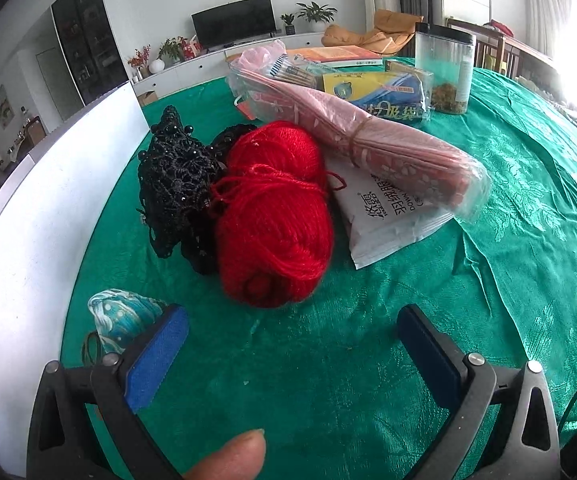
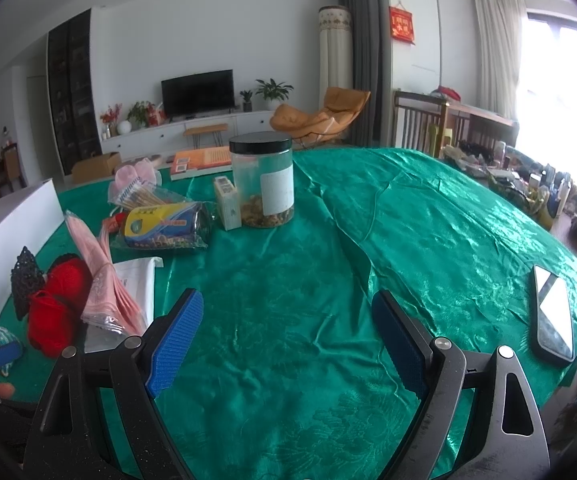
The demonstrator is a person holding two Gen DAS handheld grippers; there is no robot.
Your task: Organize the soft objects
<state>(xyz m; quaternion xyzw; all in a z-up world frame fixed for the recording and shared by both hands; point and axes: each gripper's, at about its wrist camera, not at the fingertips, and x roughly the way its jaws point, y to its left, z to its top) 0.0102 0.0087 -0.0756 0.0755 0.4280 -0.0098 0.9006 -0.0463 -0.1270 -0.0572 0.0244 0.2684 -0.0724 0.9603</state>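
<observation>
Left claw [image 1: 292,344] wide, empty, near red yarn [image 1: 274,216], right claw [image 2: 288,340] wide, empty over bare green cloth [image 2: 408,220]

A green satin tablecloth [image 2: 328,240] carries red yarn [image 1: 274,216], a lidded jar [image 2: 262,178] and a phone [image 2: 554,320].

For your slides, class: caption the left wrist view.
Open left gripper faces red yarn beside black lace on green tablecloth.

You're in a living room: white walls, wall-mounted TV [image 2: 197,92] over a low white cabinet [image 2: 192,130], dark glass-fronted shelving [image 2: 73,92] left, orange lounge chair [image 2: 322,118], grey curtain [image 2: 362,52], bright blown-out window [image 2: 560,92] right.
</observation>
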